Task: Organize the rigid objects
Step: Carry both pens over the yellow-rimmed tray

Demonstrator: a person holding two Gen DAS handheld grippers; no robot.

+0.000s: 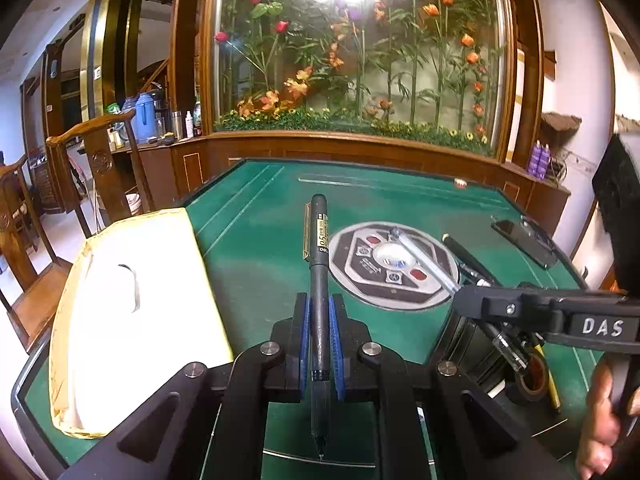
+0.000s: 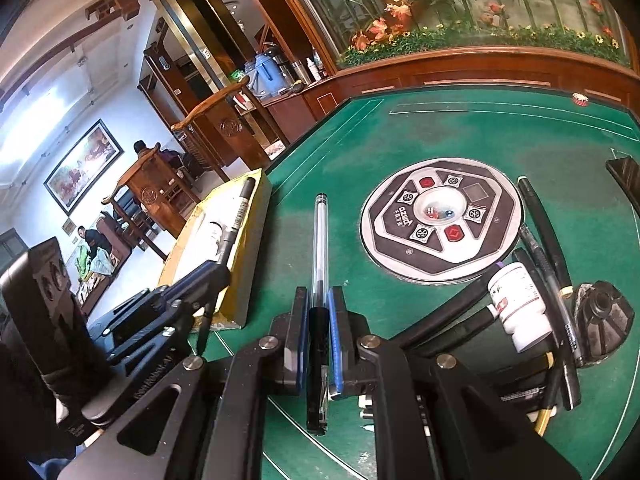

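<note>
Room, left side: carved wooden chairs point(image 1: 100, 160) on a pale floor; a framed painting point(image 2: 82, 164) on the white wall; a brass-edged pillar point(image 1: 106, 40); a sideboard bearing a blue jug point(image 1: 145, 116) and bottles.

Room, centre to right: a glazed, wood-framed alcove point(image 1: 356, 60) of artificial flowers and bamboo, with a bright lamp glare at its top; white wall beyond.

Surface: a green felt table point(image 1: 256, 248) with pale inlaid lines. At its left edge, a yellow box point(image 1: 132, 312) with white lining; the right wrist view shows a marker point(image 2: 240, 208) lying in it. At the table's centre, a round dice panel point(image 1: 394, 266) with a clear dome. Right of it, a heap of dark pens point(image 2: 544, 232), a white bottle point(image 2: 520, 304) and a black cone-shaped piece point(image 2: 604, 320).

Tools: left gripper point(image 1: 320, 320), clenched on a black pen point(image 1: 319, 264), just right of the box and above the felt. Right gripper point(image 2: 320, 320), clenched on a clear pen point(image 2: 320, 240), above the felt between box and panel.
</note>
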